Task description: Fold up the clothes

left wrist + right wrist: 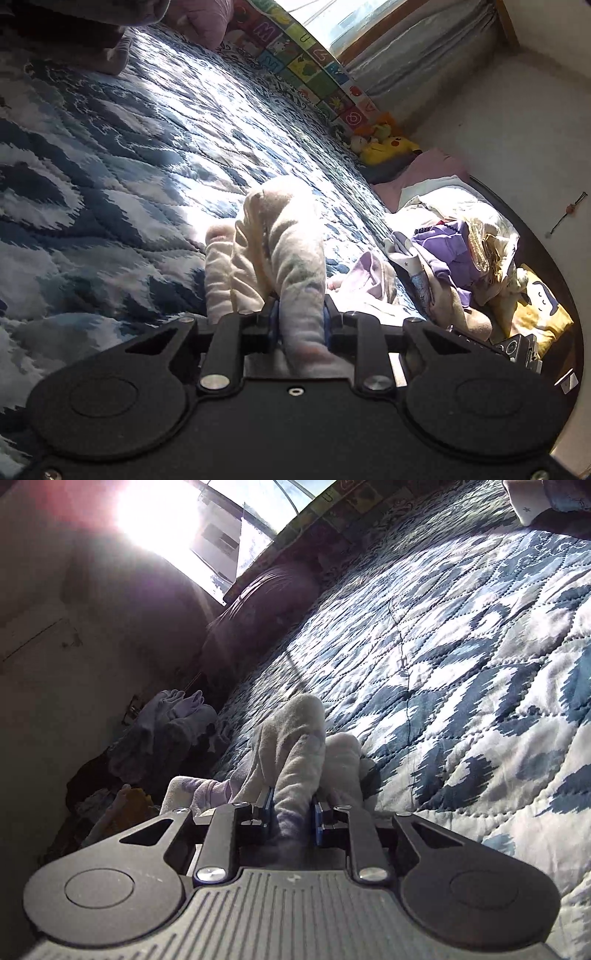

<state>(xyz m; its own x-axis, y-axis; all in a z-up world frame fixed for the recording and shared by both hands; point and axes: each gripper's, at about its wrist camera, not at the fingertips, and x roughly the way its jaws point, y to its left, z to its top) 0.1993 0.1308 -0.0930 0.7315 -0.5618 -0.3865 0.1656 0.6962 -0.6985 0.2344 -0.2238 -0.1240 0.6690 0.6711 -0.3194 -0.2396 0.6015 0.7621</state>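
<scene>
Right, we have both grippers clamped on the same soft cream fleece garment (280,240), 1 bunch of cloth each. The left gripper (298,325) has its jaws drawn narrow around a thick fold, blue pads (273,321) pressed into the fleece on both sides. The right gripper (291,812) looks the same: jaws close together, a roll of fleece pinched between its blue pads (318,823).

Landmark is the blue-and-white quilted bedspread (122,155). The garment hangs just above it, held up at 2 points, with loose folds drooping toward the quilt near each gripper. We judge this is a lift to shake the piece out and spread it flat before the first fold; the bare stretch of quilt ahead looks like the laying area.

At the quilt's far edge in the left view sits a heap of unfolded clothes, purple and cream (454,251), likely the queue. Beyond the quilt's head end are a yellow plush toy (388,146) and a colourful alphabet play mat (306,62) propped along the side. The right view shows a grey-lilac pile of clothes (173,720) off the quilt's edge, in shadow.

Risk: the grips are on bunched cloth, not clean corners, so we expect the piece to land wrinkled unless it is pulled taut first. We cannot tell which part of the garment each gripper holds.
</scene>
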